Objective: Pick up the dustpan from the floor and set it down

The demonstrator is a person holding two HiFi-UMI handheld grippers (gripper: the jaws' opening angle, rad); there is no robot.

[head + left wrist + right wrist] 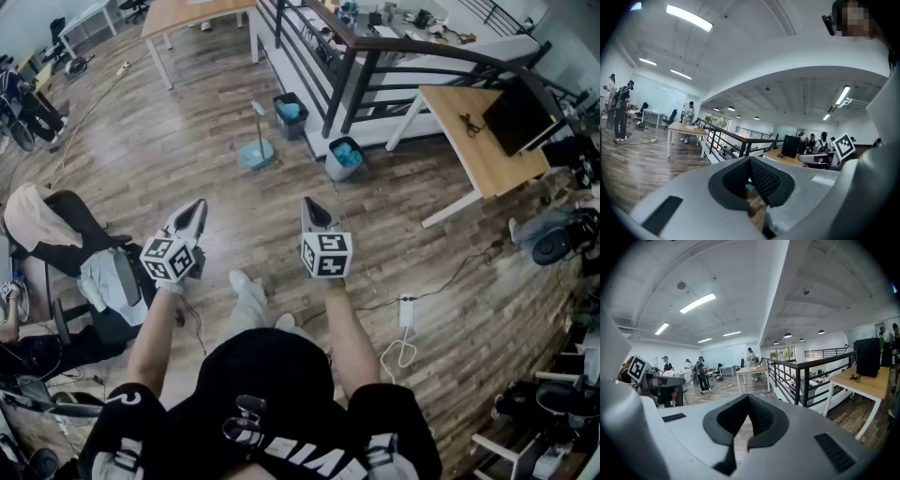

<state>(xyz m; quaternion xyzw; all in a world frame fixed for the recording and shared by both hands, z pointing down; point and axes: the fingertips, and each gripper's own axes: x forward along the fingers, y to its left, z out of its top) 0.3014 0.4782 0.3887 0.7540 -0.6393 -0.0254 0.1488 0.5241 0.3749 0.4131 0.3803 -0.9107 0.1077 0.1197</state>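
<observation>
So the light blue plastic dustpan with the tall upright handle [255, 153] is sitting flat on the brown wood-plank floor [169, 150], handle sticking up, nobody touching it. It's out ahead of the person, well apart from both claws, and lines up roughly with the gap between them. Just beside it is a dark square bin with a blue liner [290, 111], and a bit further to the right there's a round grey bin with blue stuff in it [344, 157]. Both bins are parked along the black metal railing [352, 70]. The left gripper [195, 212] is held out in front, tipped slightly down, with its jaws pressed together and nothing in them. Same deal with the right gripper [310, 206]: jaws closed tight on themselves, empty, also angled a little downward. The two are side by side, apart from each other. Off to the right stands a light wooden desk with white legs [473, 155].
</observation>
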